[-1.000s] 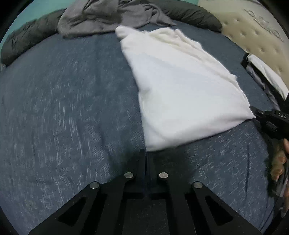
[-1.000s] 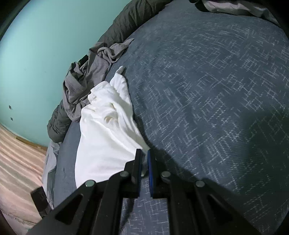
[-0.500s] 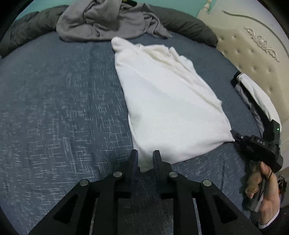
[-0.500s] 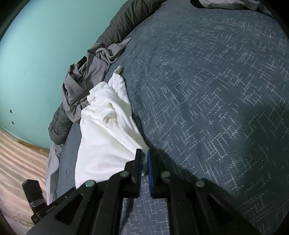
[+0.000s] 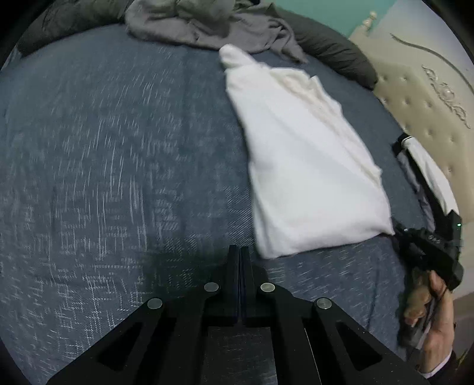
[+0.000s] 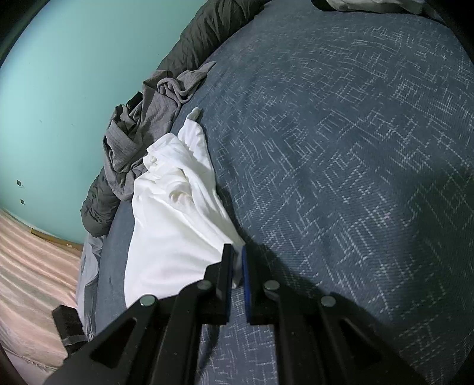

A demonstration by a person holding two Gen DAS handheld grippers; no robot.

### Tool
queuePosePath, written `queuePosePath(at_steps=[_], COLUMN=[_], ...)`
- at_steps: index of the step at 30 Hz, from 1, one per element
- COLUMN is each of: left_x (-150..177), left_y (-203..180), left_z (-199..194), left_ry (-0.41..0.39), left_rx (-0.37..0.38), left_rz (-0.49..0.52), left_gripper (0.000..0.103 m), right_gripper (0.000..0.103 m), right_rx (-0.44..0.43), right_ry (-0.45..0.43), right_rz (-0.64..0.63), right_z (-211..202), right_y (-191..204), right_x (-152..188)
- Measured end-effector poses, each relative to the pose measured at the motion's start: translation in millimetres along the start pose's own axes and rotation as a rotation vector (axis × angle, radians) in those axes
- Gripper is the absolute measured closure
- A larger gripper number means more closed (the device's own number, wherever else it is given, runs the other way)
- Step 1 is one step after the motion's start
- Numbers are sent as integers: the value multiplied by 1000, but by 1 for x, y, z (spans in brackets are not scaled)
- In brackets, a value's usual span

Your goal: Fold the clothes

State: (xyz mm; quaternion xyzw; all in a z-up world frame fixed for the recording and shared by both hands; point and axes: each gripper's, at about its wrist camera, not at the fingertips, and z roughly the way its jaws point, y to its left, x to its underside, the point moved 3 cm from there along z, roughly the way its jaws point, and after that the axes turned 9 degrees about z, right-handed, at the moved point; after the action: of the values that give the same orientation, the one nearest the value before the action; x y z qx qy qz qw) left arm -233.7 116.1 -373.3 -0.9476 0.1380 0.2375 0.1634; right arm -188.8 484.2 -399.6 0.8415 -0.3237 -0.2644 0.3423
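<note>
A white garment (image 5: pixel 302 165) lies folded into a long flat shape on the blue bedspread (image 5: pixel 118 177). My left gripper (image 5: pixel 240 250) is shut with nothing in it, resting just left of the garment's near corner. In the left wrist view, my right gripper (image 5: pixel 396 230) pinches the garment's other near corner, with a person's hand (image 5: pixel 429 299) behind it. The right wrist view shows the right gripper (image 6: pixel 237 262) shut on that white garment (image 6: pixel 171 225) corner, a bit of cloth caught between the fingers.
A crumpled grey garment (image 5: pixel 213 26) lies at the far edge of the bed against a dark rolled duvet (image 5: pixel 334 50). A cream tufted headboard (image 5: pixel 420 97) stands to the right, with black and white fabric (image 5: pixel 426 168) beside it. A teal wall (image 6: pixel 74 74) lies beyond.
My left gripper held the garment's near corner, opened and let it go, then shut empty and moved left of it. The right gripper kept its grip.
</note>
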Motion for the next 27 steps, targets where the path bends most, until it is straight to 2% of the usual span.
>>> queuePosePath(at_steps=[4,6,8,10,13,15,19,21,25,27], left_x=[-19,-25,-28,-26,-20,-16,-14,-13,-8,-5], left_y=[-20,-23,-20,-15,-5,4,21,29,40,45], left_z=[-16,-19,-18,-19,-19,-20,-20,-20,-24,-26], left_ry=[-47,-52,-49,-52,-61,-69,-84,-87,-98,-104], left_rx=[-8,-17,-26,-25,-29,-37,-60,-73,-79,-80], left_rz=[71,86,93,94,99,102,99,102,115,121], left_gripper=[102,98,91,84,80,73,68,57,55,53], right_gripper=[97,96,92,82,74,72,70,63,61,61], right_rx=[4,22,49,77,63,54,75,90,117,161], right_ry=[5,4,1,-35,-82,-76,-7,20,68,88], right_rz=[-6,-20,-31,-74,-139,-206,-382,-457,-562,-596], right_z=[-1,-3,-7,-18,-32,-30,-2,19,59,82], right_y=[0,1,3,10,29,49,100,126,163,172], right_x=[0,0,-2,-7,-18,-24,-35,-47,-68,-77])
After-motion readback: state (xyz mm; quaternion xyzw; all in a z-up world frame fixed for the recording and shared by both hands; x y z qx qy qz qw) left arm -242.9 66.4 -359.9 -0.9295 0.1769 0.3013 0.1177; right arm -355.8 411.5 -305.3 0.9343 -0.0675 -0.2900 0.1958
